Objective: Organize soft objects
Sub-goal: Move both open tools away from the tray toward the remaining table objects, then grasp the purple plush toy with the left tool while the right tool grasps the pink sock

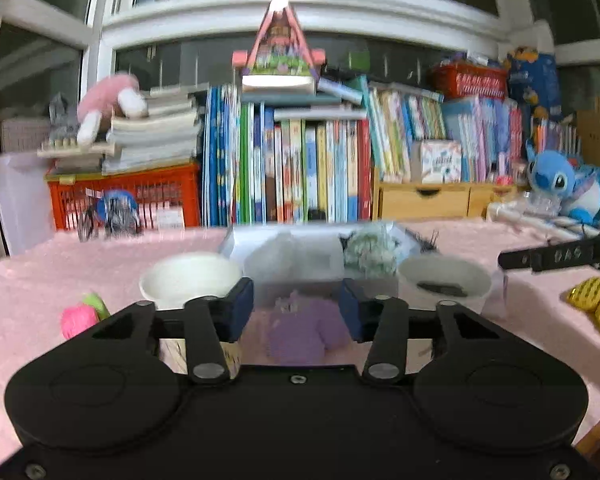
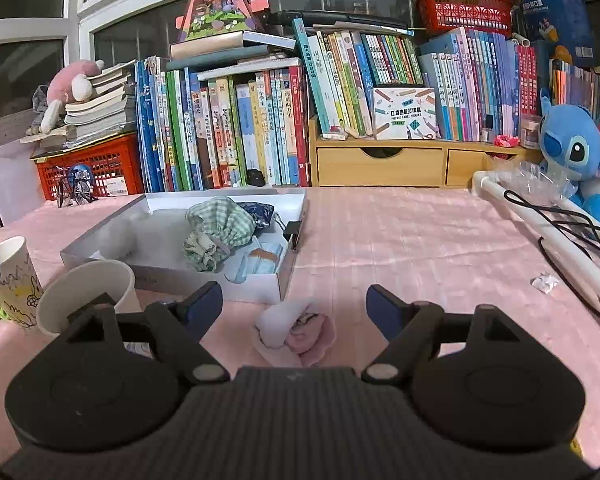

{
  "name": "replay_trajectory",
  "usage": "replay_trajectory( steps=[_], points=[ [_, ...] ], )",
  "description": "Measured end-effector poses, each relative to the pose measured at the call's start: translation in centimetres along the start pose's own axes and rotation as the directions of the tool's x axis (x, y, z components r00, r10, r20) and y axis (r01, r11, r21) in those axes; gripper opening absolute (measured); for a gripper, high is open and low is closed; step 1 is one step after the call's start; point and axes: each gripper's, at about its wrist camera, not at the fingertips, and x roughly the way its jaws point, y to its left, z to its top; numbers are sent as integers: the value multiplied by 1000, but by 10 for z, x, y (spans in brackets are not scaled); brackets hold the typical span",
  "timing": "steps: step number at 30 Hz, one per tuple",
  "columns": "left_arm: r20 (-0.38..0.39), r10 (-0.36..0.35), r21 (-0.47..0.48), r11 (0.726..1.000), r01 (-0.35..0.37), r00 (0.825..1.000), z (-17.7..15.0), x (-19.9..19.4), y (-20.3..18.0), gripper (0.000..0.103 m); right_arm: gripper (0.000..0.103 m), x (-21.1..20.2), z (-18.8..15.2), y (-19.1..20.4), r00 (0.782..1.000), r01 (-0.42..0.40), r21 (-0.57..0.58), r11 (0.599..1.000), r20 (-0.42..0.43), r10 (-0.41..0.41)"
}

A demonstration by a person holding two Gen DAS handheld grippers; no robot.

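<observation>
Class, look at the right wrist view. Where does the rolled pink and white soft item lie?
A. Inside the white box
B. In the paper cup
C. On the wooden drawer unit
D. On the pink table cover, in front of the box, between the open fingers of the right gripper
D: the pink and white roll lies on the pink table cover, outside the white box, between the spread fingers of the right gripper, untouched.

Books (image 2: 259, 128), red crate (image 2: 99, 168) — two paper cups (image 2: 87, 292).

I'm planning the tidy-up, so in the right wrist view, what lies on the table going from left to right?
Printed paper cup → plain paper cup → white box → pink and white sock roll → crumpled scrap.
</observation>
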Motion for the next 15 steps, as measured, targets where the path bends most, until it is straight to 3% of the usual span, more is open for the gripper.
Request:
replay_trajectory(
  steps=[4, 15],
  points=[
    [-84, 20, -46, 999, -24, 996, -12, 22, 0, 33, 87, 2, -2, 0, 1000, 0, 2, 1000, -8, 0],
    [-156, 87, -122, 987, -107, 984, -23, 64, 0, 33, 87, 12, -7, 0, 999, 10, -14, 1000, -52, -11]
  ],
)
